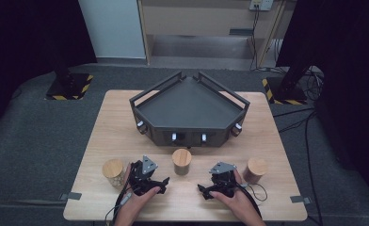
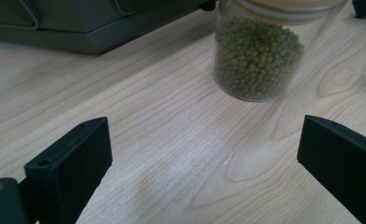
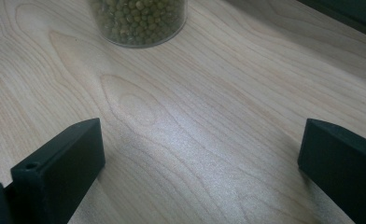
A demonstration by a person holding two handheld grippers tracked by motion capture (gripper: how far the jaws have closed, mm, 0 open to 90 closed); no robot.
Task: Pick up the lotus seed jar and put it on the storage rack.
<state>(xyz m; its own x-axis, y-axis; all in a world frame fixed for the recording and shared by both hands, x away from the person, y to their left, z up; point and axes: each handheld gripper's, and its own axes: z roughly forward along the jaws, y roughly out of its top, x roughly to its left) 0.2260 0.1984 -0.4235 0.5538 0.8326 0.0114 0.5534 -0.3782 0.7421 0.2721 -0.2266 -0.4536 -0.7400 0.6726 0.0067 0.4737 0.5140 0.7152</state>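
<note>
Grey carpet surrounded a pale wooden desk point(image 1: 102, 136) in the middle of the high view, with dark curtains at both upper corners and a light wall panel at the top.

At the centre of the desk stood a dark grey, wedge-shaped metal tray with raised rails point(image 1: 189, 110); small knobs showed along its front wall. Below it, near the lower middle of the frame, stood a clear glass jar of green beans with a round wooden lid point(image 1: 181, 161). A second clear jar with a wooden lid and pale contents point(image 1: 113, 172) stood at lower left, and a brownish jar with a wooden lid point(image 1: 255, 170) at lower right.

The left gripper point(image 1: 150, 181), held in a hand coming in from the bottom edge, sat just beside the pale jar and to the lower left of the green-bean jar. In the left gripper view its jaws stood wide apart with bare desk between them, holding nothing; the green-bean jar point(image 2: 256, 56) stood ahead, at upper right of that frame, clear of both jaws.

The right gripper point(image 1: 215, 188) sat at lower right of the green-bean jar, close to the brownish jar. Its jaws also stood wide apart over bare wood, empty, with the green-bean jar point(image 3: 139, 21) at the upper left of the right gripper view.
</note>
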